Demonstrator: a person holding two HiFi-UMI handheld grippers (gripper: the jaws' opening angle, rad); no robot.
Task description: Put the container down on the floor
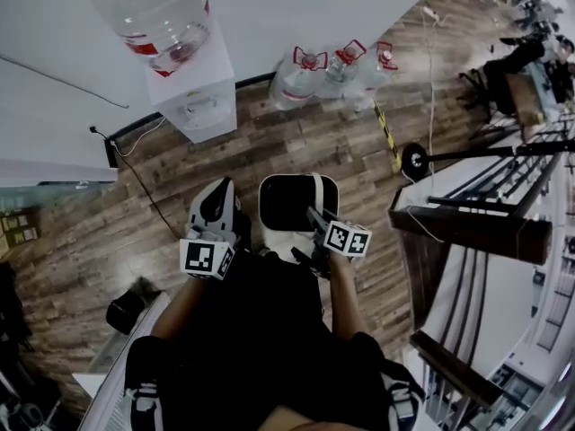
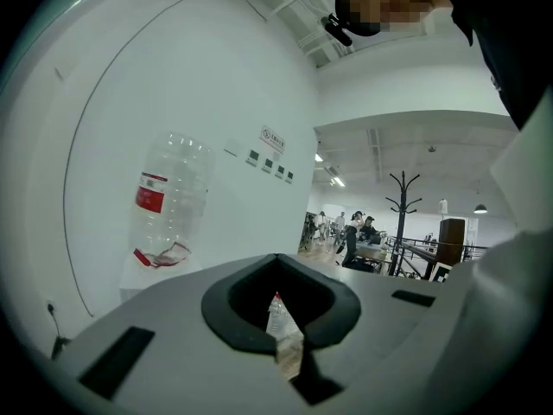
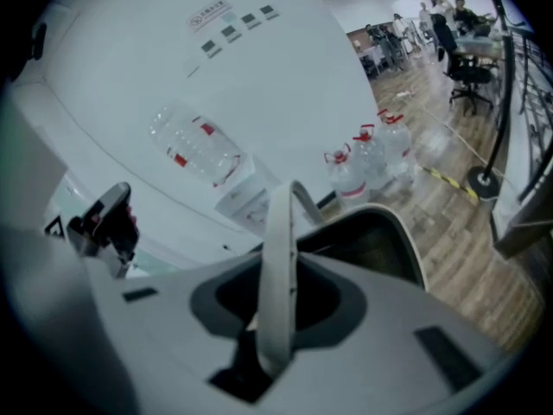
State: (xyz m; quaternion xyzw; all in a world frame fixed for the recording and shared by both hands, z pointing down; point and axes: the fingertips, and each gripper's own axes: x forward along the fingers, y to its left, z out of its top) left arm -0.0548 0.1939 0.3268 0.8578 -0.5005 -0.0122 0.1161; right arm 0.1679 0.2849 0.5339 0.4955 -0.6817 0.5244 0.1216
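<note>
1. We see the right claw (image 1: 316,217) clamped on the pale, arched strap handle (image 3: 278,258). In the right gripper view the strap rises through the slot between the two jaws, and both jaws press against it.
2. Directly below and just ahead of this claw is the white, rounded-square plastic container (image 1: 286,241), with its dark, open mouth facing up. It hangs by the handle alone, over the brown wood-plank floor (image 1: 296,142).
3. Just to the left of the right claw, on the container's other side, we find the left claw (image 1: 216,197). It points level and its jaws stand a narrow slit apart. Nothing is between them, and only a strip of floor and a far-off bottle show through the gap. In the head view it sits beside the container with a thin gap between the two.
4. Ahead of both claws and off to the left, the white box-shaped water dispenser (image 1: 193,101) stands against the white wall (image 1: 296,7). It carries a large, clear, upturned bottle with a red label (image 1: 157,12).
5. Ahead and a little to the right, three clear water jugs with red handles (image 1: 337,70) stand in a row at the foot of that wall.
6. Further right of the right claw, a yellow-and-black striped strip (image 1: 386,133) lies on the planks. Beyond it come the round black base of a coat stand (image 1: 413,160) and then a dark railing (image 1: 467,227).
7. Left of the left claw, a thin black cable (image 1: 144,187) trails across the floor from the wall.
</note>
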